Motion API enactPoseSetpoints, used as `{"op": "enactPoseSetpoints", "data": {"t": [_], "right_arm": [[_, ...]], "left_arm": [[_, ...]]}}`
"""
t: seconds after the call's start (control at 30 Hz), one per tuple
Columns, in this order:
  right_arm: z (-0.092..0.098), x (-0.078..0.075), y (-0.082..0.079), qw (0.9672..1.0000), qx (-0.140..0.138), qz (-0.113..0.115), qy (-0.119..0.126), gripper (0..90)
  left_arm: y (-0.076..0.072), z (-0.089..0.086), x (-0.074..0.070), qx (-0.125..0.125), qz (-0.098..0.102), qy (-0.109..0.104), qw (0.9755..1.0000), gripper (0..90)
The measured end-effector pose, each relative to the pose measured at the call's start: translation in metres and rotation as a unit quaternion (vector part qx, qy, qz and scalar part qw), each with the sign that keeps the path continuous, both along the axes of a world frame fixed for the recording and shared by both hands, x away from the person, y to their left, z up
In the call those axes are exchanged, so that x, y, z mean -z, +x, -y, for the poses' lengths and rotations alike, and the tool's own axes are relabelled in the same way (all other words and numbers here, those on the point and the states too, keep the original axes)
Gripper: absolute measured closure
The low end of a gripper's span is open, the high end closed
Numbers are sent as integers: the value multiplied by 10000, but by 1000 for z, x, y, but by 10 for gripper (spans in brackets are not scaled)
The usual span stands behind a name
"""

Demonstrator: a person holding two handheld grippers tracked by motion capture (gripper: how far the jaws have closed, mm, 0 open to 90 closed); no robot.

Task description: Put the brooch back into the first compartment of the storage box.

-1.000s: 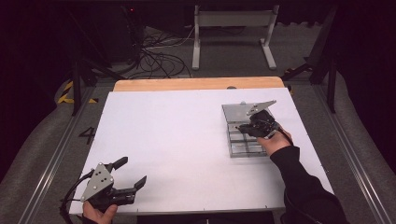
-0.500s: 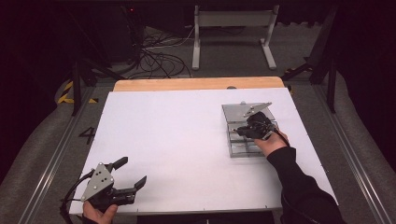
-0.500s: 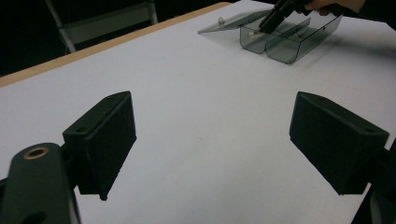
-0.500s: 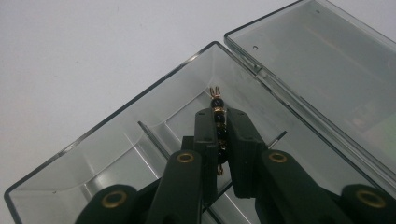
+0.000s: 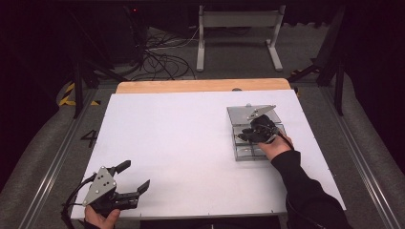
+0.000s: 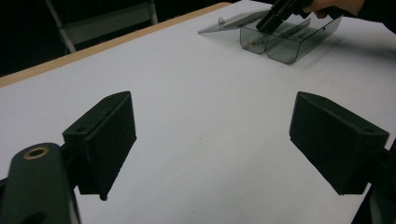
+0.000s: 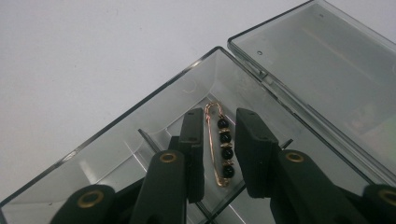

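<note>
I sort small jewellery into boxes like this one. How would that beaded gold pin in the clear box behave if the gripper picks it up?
The beaded pin is probably light and stiff: thin wire with four small black beads. It lies flat on the smooth floor of the clear box, so it may slide or twist rather than lift cleanly. The right gripper has just been opening, and the pin lies loose between its fingers.

We see a white counter (image 5: 181, 143) across the middle of the high view, with a wooden strip (image 5: 203, 86) along its far edge. Above it, at the upper centre of the frame, stands a pale metal stand (image 5: 239, 36) on the grey floor (image 5: 57, 157), and to its left we see a tangle of black cables (image 5: 157, 59). At far left we make out yellow-and-black tape (image 5: 71, 95)
</note>
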State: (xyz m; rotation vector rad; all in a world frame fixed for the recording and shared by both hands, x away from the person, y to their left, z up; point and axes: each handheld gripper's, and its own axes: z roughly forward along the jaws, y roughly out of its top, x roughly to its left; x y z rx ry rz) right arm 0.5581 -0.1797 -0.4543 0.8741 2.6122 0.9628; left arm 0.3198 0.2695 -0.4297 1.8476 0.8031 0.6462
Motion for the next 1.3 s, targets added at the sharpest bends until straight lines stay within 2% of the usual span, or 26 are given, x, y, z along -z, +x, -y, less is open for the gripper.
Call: {"op": "enactPoseSetpoints", "data": {"t": [0.3, 0.43, 0.63, 0.87, 1.3], "right_arm": [[-1, -8, -4, 9999, -10, 90, 82, 679], [-1, -16, -10, 9997, -23, 170, 180, 599], [-2, -31, -26, 9983, -124, 473, 323, 443], [-3, -47, -43, 9962, -213, 690, 485, 321], [2, -60, -67, 9923, -363, 943, 721, 193]], "left_arm": [[0, 0, 0, 4, 2, 0, 10000, 157], [0, 0, 0, -2, 1, -9, 10000, 157], [0, 1, 0, 10, -2, 5, 10000, 157], [0, 0, 0, 6, -1, -15, 10000, 157], [0, 2, 0, 3, -25, -44, 10000, 157]]}}
